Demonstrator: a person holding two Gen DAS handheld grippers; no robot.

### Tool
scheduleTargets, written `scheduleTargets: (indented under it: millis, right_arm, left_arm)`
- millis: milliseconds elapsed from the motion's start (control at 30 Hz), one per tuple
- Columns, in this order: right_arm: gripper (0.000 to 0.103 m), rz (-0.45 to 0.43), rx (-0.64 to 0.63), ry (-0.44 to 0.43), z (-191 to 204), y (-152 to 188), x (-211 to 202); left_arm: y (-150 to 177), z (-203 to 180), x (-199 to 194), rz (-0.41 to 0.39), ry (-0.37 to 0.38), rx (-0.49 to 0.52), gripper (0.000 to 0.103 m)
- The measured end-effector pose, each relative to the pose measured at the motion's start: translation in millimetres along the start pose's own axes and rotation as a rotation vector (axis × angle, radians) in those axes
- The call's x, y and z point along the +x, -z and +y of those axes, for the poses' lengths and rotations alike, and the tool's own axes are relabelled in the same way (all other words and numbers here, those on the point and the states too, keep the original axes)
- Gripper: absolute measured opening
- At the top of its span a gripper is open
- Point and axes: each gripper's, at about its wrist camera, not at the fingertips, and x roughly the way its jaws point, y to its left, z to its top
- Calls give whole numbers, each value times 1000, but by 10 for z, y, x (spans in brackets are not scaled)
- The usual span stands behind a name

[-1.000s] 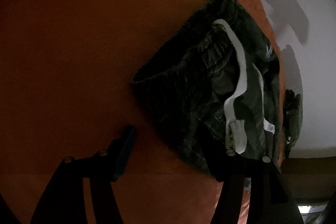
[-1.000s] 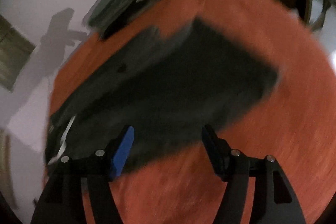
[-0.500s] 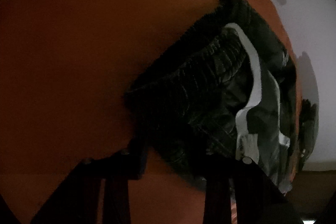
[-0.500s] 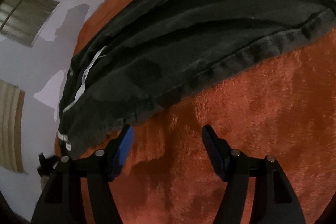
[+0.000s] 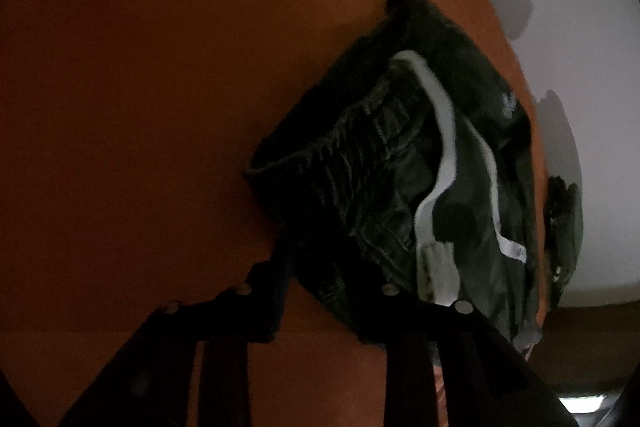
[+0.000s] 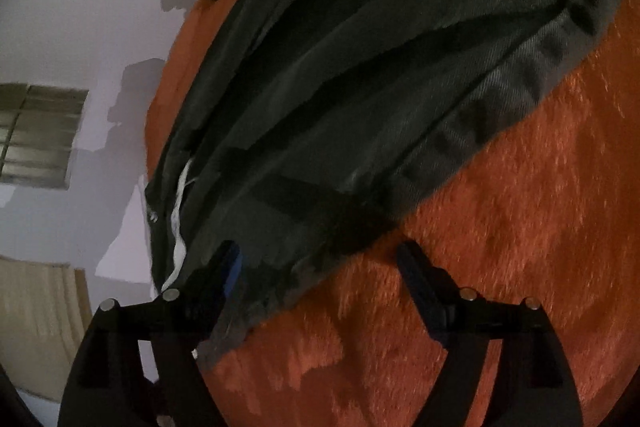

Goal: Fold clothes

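Shorts [image 6: 360,75] (dark green) lie between open right gripper [image 6: 320,267] fingers.

In the left wrist view the garment [image 5: 404,179] lies on the blanket [image 5: 140,115], right of centre, its gathered waistband [image 5: 360,163] turned toward the bare blanket at left. A drawstring [image 5: 444,155] runs down over the cloth, right of the waistband. The left gripper [image 5: 332,283] sits at the garment's near edge, one finger on bare blanket to the left, the other against the cloth (how far under is hidden). In the right wrist view the garment [image 6: 360,75] stretches away across the upper frame, the blanket [image 6: 500,227] before and right of it. The right gripper [image 6: 320,267] straddles its near hem [image 6: 480,123], left finger over cloth, right finger over blanket. A wall [image 6: 80,27] stands behind at left.
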Motion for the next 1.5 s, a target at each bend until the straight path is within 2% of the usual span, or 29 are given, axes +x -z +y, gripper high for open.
scheduleTargets:
  millis: [67,133,167,200,267,333,367,400,467,533,767,900,967,1033,1067,1100,1167,1200,1233,1367,1500]
  right_arm:
    - [81,14,16,4,-5,-51,79]
    - [81,19,26,5,-8,-90,141]
    - [81,16,29,5,-8,-104,163]
    - [80,14,32,5,-8,-118,185]
    - [68,-8,40,9,-14,-140,182]
    - [33,-44,47,18,-26,-155,135]
    - [23,-60,40,35,-38,-159,114]
    - [6,-64,18,45,-56,-133,106]
    - [4,-74,-24,64,-94,-79,89]
    - [3,-82,-20,43,-162,74,-8]
    - [3,-48,-45,37,-152,656,-336]
    - [3,-14,-54,45,-184,922,-390]
    - [6,23,-6,28,-342,919,-265]
    - [23,49,84,-11,-495,856,-246]
    - [23,58,122,-32,-566,828,-263]
    - [29,31,123,-31,-599,792,-362]
    - [48,-23,126,-27,-666,721,-560]
    - [62,-74,123,-14,-700,669,-689]
    - [69,-145,132,3,-773,588,-871]
    - [69,-292,201,96,-1161,161,-1238]
    - [69,-355,279,100,-1418,-279,-1399]
  left_arm:
    - [-12,45,64,28,27,-22,50]
    - [-24,-9,127,27,4,-9,50]
    - [-23,-39,154,19,-19,2,43]
    - [-4,-49,169,7,-41,8,24]
    - [36,-66,182,-19,-77,20,21]
    - [82,-58,83,-47,-53,17,20]
    - [106,-54,33,-61,-41,16,20]
    - [134,-51,-21,-72,-26,18,20]
    - [159,-59,-118,-78,4,31,19]
    - [132,-77,-213,-86,32,36,18]
    - [-136,176,-624,-106,104,13,17]
    - [-296,307,-518,-107,96,35,17]
    - [-301,315,-363,-71,82,26,18]
    - [-305,330,-253,-52,74,18,19]
    - [-306,340,-212,-48,72,14,20]
    - [-310,351,-180,-43,72,10,21]
    - [-329,377,-178,-34,81,-5,23]
    - [-327,385,-170,-32,81,-11,23]
    - [-324,394,-162,-30,82,-16,24]
    - [-313,427,-131,-22,83,-40,24]
    - [-343,468,-61,-11,86,-80,24]
